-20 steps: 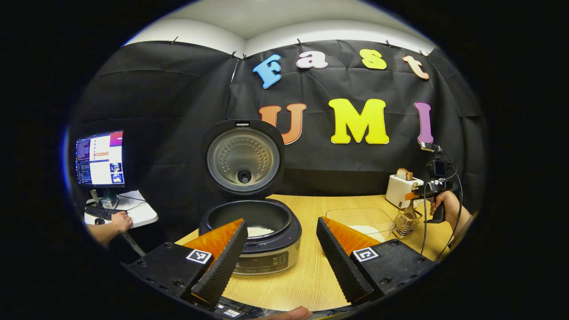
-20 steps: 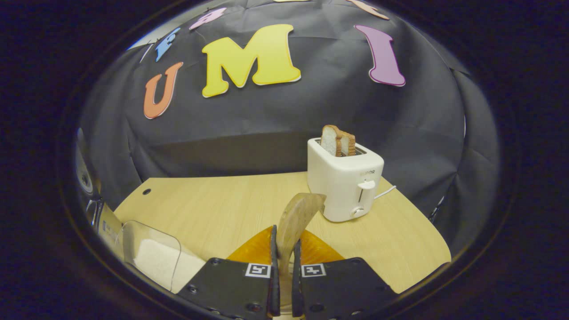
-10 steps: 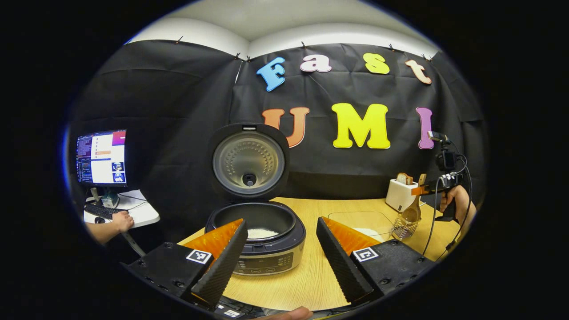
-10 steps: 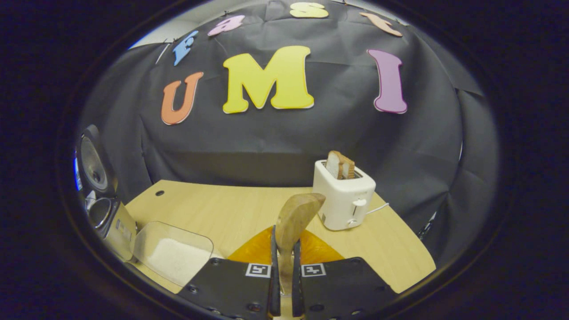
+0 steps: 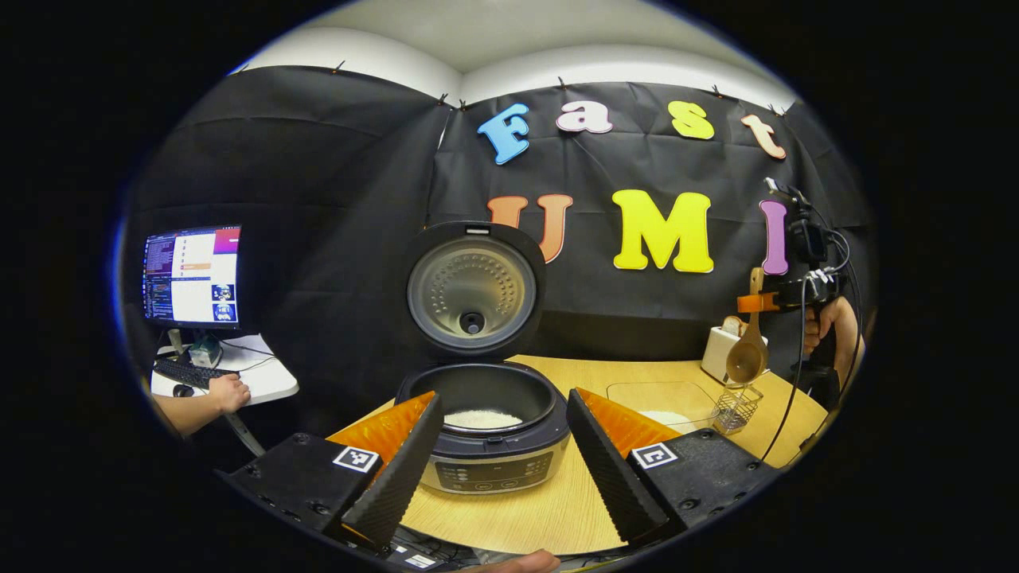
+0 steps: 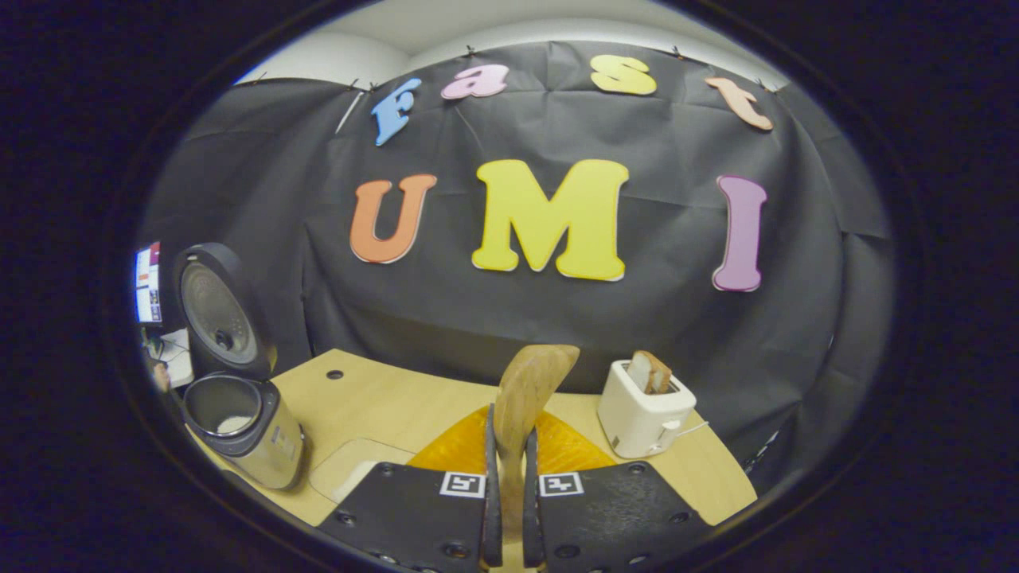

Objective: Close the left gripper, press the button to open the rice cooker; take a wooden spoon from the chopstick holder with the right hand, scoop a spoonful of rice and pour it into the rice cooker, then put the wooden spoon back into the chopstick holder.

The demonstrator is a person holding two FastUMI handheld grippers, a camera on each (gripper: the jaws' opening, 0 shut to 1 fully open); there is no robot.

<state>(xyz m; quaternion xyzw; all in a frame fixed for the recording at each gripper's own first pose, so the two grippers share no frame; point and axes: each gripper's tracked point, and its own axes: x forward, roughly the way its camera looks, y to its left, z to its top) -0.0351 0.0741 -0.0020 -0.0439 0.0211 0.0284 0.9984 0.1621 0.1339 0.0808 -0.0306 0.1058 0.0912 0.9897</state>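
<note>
Lifting the spoon clear of the holder

Hanging bowl-down, the pale wooden spoon [image 5: 748, 350] is pinched at its handle by the right gripper [image 6: 508, 477], long axis upright, above the small wire chopstick holder [image 5: 735, 407]; the clear rice tray [image 5: 661, 398] lies just leftward on the wooden bench [image 5: 557, 501]; left gripper [image 5: 497, 461] fingers spread wide, empty, before the open rice cooker [image 5: 489, 434].

- A light wooden table [image 5: 557, 501] fills the lower middle of the left gripper view; in the right gripper view its top has a small round hole [image 6: 335, 374] at the left.
- The rice cooker [image 5: 486, 446] stands on it at lower centre, lid raised, white rice inside.
- A clear container [image 5: 661, 398] holding rice lies to the right of the cooker.
- A wire chopstick holder [image 5: 736, 407] stands at the lower right, just beside the container.
- A white toaster [image 6: 643, 414] with bread in it sits at the lower right of the right gripper view.
</note>
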